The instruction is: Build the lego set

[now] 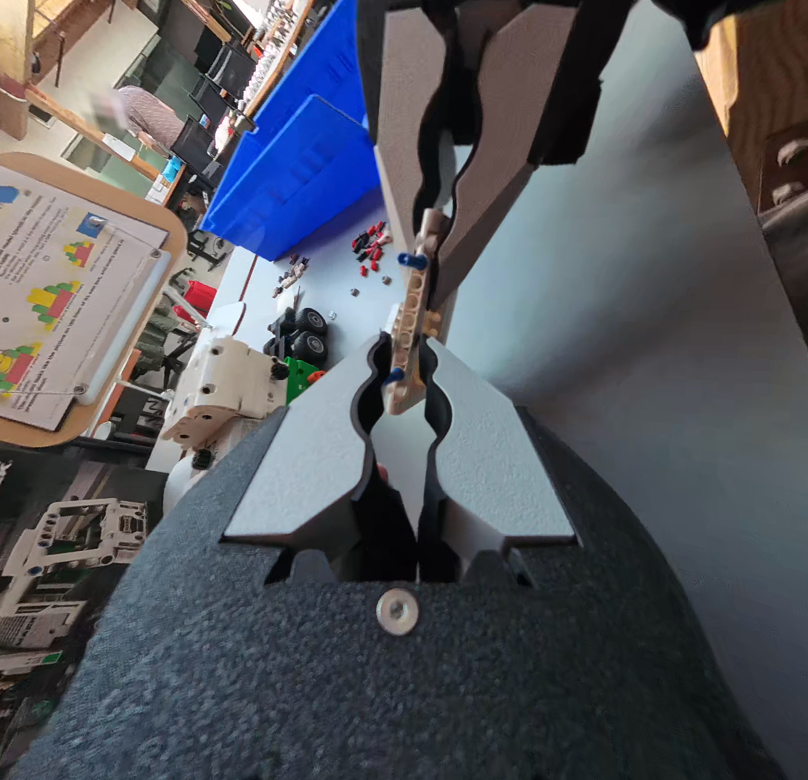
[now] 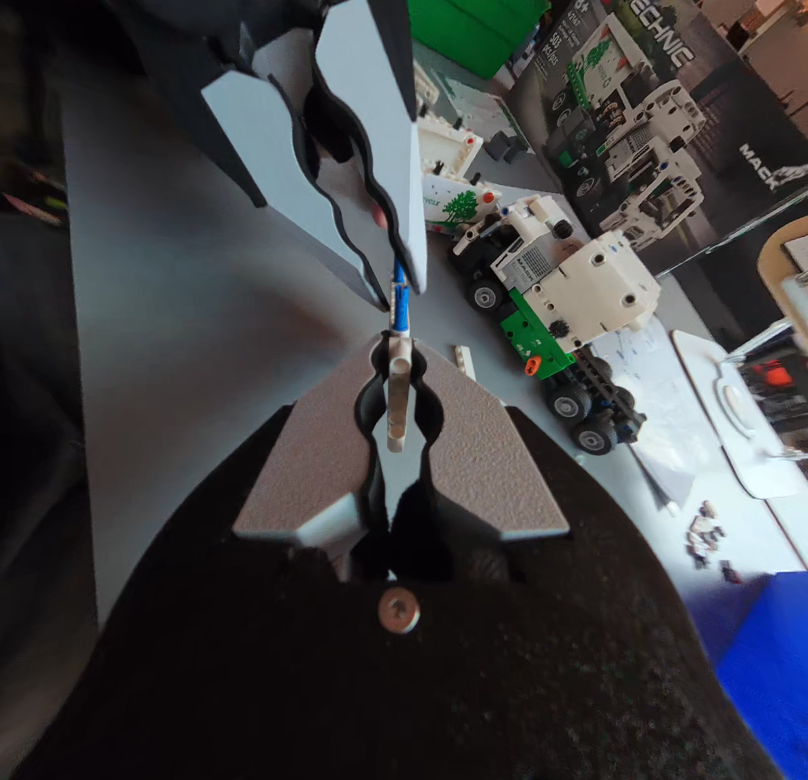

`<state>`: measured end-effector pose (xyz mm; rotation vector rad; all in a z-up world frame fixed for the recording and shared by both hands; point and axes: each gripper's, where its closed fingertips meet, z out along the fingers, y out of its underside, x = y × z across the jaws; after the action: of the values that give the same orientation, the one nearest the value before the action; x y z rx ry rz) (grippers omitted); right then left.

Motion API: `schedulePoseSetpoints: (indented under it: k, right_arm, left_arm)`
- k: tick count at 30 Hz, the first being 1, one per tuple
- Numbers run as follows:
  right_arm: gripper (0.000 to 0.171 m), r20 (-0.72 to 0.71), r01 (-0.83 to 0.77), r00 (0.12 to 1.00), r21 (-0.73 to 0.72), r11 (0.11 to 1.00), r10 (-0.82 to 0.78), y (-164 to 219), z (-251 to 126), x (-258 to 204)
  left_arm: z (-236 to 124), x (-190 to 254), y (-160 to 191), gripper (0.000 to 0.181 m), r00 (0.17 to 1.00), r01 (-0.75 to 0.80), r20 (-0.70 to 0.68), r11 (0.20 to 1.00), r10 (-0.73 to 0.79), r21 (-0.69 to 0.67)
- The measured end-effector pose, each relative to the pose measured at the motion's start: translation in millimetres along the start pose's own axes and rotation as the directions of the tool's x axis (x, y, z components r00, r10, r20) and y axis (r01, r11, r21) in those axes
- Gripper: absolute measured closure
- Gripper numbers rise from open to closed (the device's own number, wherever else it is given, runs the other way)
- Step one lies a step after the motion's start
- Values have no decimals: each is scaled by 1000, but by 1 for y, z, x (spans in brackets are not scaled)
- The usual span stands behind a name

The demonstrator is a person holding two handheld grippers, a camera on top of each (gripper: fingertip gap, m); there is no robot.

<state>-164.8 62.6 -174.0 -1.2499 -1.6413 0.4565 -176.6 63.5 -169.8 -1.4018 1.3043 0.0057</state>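
A pale Technic beam [image 1: 413,295] with blue pins [image 1: 411,259] is held above the grey table [image 1: 612,278] between both grippers. My left gripper [image 1: 404,352] is shut on its lower end. My right gripper [image 1: 427,284] comes in from the top and is shut on the other end. In the right wrist view my right gripper [image 2: 398,343] clamps the beam [image 2: 398,392] edge-on, and my left gripper [image 2: 400,298] pinches the end with the blue pin [image 2: 400,304]. A partly built white and green truck [image 2: 568,295] stands on the table to the right.
Blue bins [image 1: 306,169] stand at the table's far side. Loose red and black pieces [image 1: 371,243] and a wheeled chassis [image 1: 306,335] lie near them. The set's box [image 2: 656,103] and a green bin [image 2: 472,16] stand behind the truck. A loose white beam [image 2: 464,359] lies beside my right gripper.
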Motion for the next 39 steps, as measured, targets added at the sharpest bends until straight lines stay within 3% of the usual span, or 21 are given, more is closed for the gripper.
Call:
schedulePoseSetpoints:
  k: [3, 5, 7, 9, 13, 17, 21, 26, 29, 32, 34, 39]
  right_arm:
    - [167, 165, -290, 951, 170, 942, 263, -14, -15, 6]
    - [167, 346, -482, 858, 289, 827, 380, -32, -31, 7]
    - [166, 461, -598, 775, 315, 737, 432, -40, -40, 7]
    - [166, 484, -626, 755, 334, 704, 442, -43, -42, 9]
    - [165, 509, -660, 727, 335, 672, 461, -49, -44, 7]
    - [158, 525, -690, 699, 316, 652, 485, -52, -38, 3]
    - [165, 523, -684, 705, 325, 653, 479, -54, -36, 1]
    - [166, 454, -618, 759, 275, 736, 468, -40, -42, -6]
    - [165, 306, -556, 821, 236, 797, 482, -18, -50, 4]
    - [165, 176, -513, 857, 187, 838, 485, 4, -57, 15]
    - [166, 170, -528, 847, 156, 835, 504, 14, -59, 14]
    - [166, 217, -569, 815, 127, 813, 536, 29, -54, 10]
  left_arm:
    - [-13, -16, -14, 156, 988, 151, -20, 981, -150, 118]
    - [-17, -16, -20, 146, 951, 300, -128, 943, -283, 144]
    - [-25, -12, -35, 158, 889, 431, -261, 880, -377, 200]
    - [-29, -10, -42, 171, 823, 534, -353, 818, -446, 212]
    - [-34, -10, -49, 176, 681, 691, -499, 696, -537, 194]
    - [-31, -6, -49, 176, 633, 728, -541, 663, -554, 172]
    - [-27, 5, -49, 176, 653, 695, -544, 702, -527, 155]
    - [-17, 19, -42, 174, 728, 589, -494, 802, -474, 99]
    - [3, 12, -20, 158, 833, 446, -342, 893, -435, -49]
    - [25, -9, 3, 157, 932, 245, -212, 942, -294, -227]
    - [40, -17, 16, 158, 953, 135, -209, 927, -218, -350]
    - [67, -24, 48, 159, 920, -18, -336, 837, -200, -547]
